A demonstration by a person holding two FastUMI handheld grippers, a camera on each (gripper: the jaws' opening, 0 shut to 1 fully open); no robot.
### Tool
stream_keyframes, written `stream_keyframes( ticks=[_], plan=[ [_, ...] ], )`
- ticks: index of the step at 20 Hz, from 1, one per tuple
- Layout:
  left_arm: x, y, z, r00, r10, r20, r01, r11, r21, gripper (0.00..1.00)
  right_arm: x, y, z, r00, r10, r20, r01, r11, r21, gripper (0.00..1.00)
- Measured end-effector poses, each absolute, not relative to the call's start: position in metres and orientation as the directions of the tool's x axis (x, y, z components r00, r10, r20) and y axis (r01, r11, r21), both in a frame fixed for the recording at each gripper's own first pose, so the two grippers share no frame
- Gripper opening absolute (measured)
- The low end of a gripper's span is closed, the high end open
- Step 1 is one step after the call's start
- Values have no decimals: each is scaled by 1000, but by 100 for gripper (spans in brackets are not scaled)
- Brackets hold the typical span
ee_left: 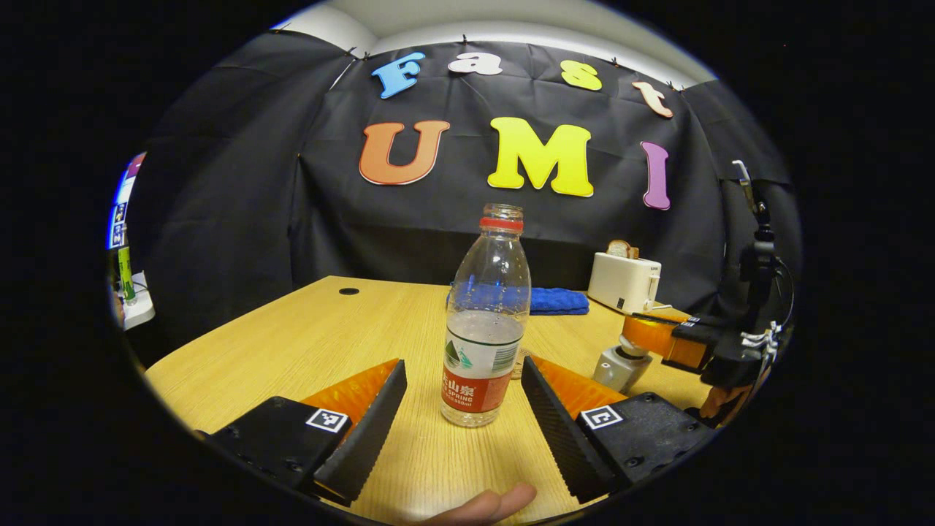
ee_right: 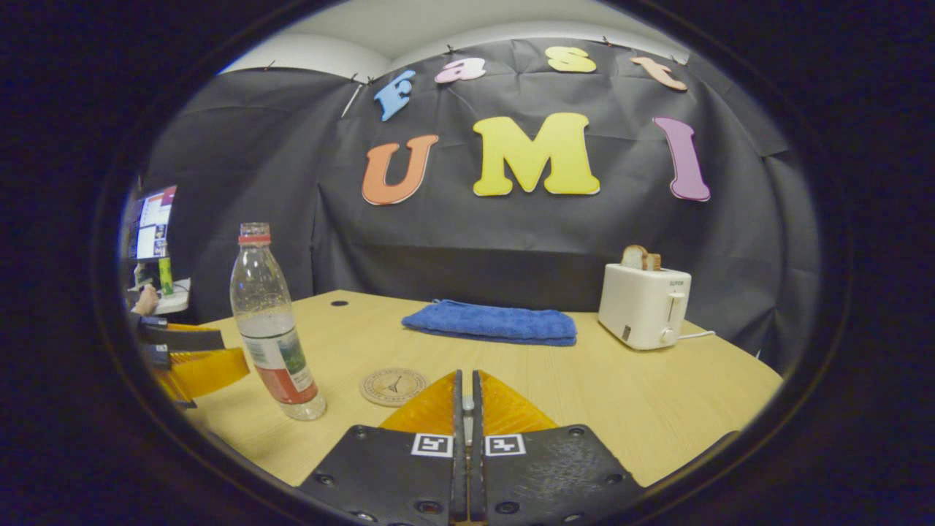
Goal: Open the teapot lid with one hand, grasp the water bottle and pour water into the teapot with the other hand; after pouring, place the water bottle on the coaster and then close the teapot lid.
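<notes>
A clear water bottle (ee_left: 483, 329), uncapped and about half full, stands upright on the wooden table (ee_left: 307, 329). My left gripper (ee_left: 462, 365) is open, one finger on each side of the bottle's lower half with a gap on both sides. In the right gripper view the bottle (ee_right: 272, 329) stands at the left with the left gripper (ee_right: 234, 352) beside it. My right gripper (ee_right: 467, 376) is shut, a thin pale piece showing between its fingers. From the left gripper view, the right gripper (ee_left: 643, 334) sits on top of the small grey teapot (ee_left: 612, 371), on its lid. A round coaster (ee_right: 394, 386) lies right of the bottle.
A folded blue towel (ee_right: 491, 323) lies at the back of the table. A white toaster (ee_right: 644, 303) with bread in it stands at the back right. A person's fingertip (ee_left: 489, 504) shows at the near edge in the left gripper view.
</notes>
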State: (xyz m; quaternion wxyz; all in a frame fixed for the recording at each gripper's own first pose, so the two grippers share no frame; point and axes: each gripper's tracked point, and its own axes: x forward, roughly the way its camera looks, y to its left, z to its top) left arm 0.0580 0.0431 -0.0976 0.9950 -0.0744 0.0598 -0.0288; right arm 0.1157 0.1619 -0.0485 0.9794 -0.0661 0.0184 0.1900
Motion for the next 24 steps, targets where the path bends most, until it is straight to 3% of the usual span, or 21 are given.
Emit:
stream_keyframes(
  ticks=[5,19,21,24],
  plan=[
    [83,42,-99,994,-58,-95,54,998,-44,100,108,148,-28,930,368,-29,-368,922,-121,2],
    [117,28,-78,995,-94,-14,93,992,-90,97,105,86,-27,954,294,-50,-298,951,-83,1],
    [119,30,-80,996,-81,-23,79,994,-81,81,102,79,-27,955,291,-51,-294,953,-71,2],
    [115,39,-80,997,-56,-56,52,997,-62,79,97,64,-25,959,281,-45,-283,957,-61,1]
  ],
)
